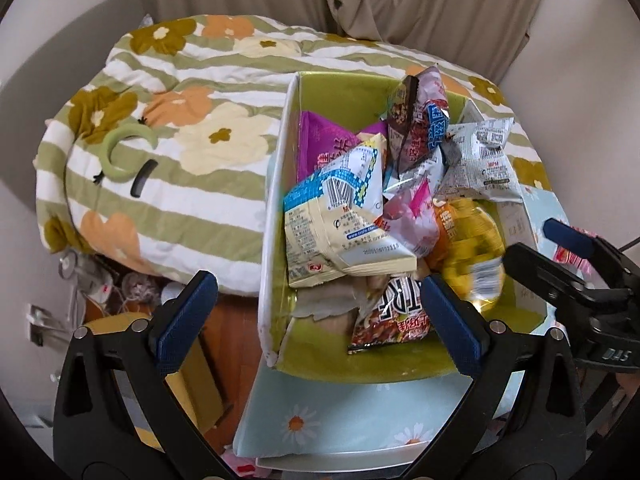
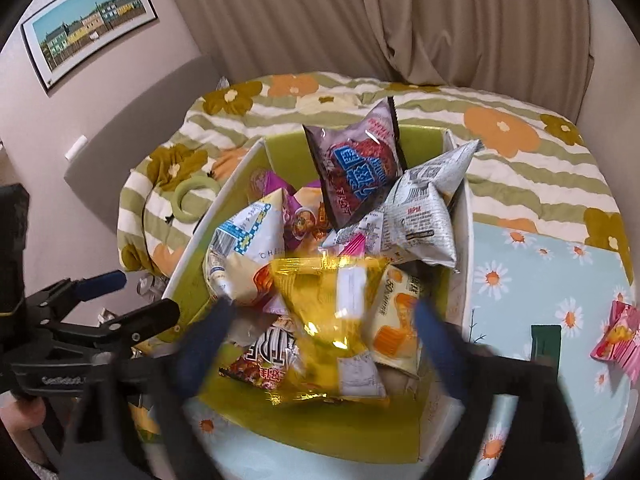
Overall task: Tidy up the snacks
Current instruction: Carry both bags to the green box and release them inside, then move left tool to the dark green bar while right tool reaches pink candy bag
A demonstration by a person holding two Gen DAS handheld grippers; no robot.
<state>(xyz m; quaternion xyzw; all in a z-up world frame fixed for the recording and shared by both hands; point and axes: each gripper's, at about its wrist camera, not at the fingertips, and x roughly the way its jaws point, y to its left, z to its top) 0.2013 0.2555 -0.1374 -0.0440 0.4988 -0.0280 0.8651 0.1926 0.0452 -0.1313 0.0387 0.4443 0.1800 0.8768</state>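
A white box with a green inside [image 1: 276, 184] [image 2: 208, 216] sits on the bed and holds several snack bags. A yellow bag [image 2: 328, 320] [image 1: 472, 256], blurred, lies on top near the box's front. It is between the fingers of my right gripper [image 2: 322, 344] [image 1: 528, 240], which is open; the pads stand clear of the bag on both sides. My left gripper [image 1: 320, 320] [image 2: 148, 292] is open too, its fingers astride the box's near left corner and gripping nothing. A pink snack bag [image 2: 618, 336] lies on the sheet to the right of the box.
A striped floral quilt [image 1: 180, 132] with a green ring [image 1: 120, 148] lies left of and behind the box. A pale blue daisy sheet [image 2: 520, 280] is under the box and to its right. Curtains [image 2: 360, 20] hang behind. Clutter [image 1: 120, 288] lies on the floor at the left.
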